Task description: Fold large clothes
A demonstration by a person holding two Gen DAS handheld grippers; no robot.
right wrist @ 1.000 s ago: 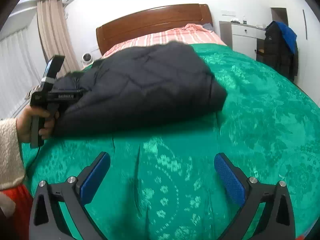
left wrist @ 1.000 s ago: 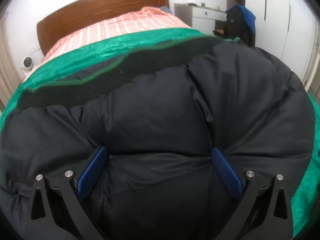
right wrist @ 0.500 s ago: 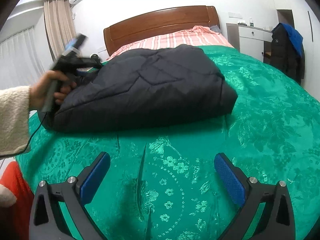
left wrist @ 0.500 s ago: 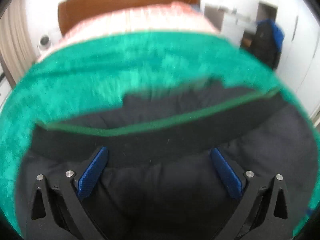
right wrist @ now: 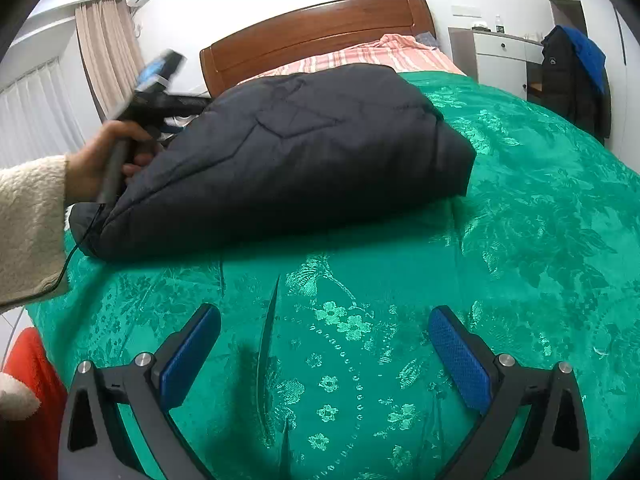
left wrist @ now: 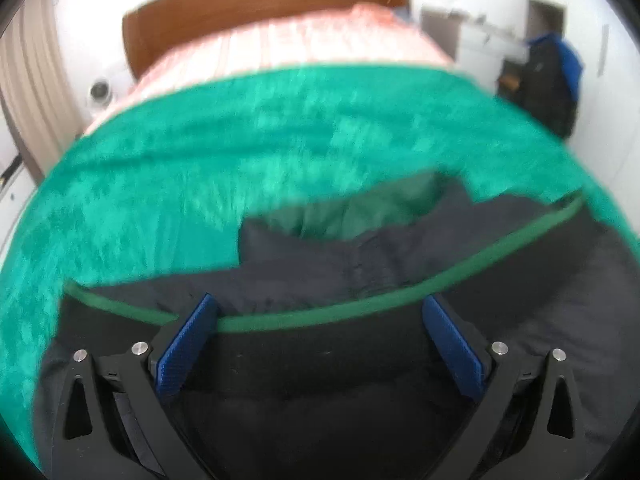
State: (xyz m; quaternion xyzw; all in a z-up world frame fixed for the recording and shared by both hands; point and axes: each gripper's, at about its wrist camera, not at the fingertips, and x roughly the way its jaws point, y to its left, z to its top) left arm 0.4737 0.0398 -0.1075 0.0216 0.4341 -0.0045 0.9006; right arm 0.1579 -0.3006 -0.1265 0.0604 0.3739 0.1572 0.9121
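green bedspread (right wrist: pixel 520 240), folded black coat (right wrist: pixel 304 152)

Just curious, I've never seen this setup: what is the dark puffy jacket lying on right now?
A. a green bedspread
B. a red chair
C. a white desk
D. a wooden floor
A: the jacket rests folded on the green bedspread, which shows on every side of it.
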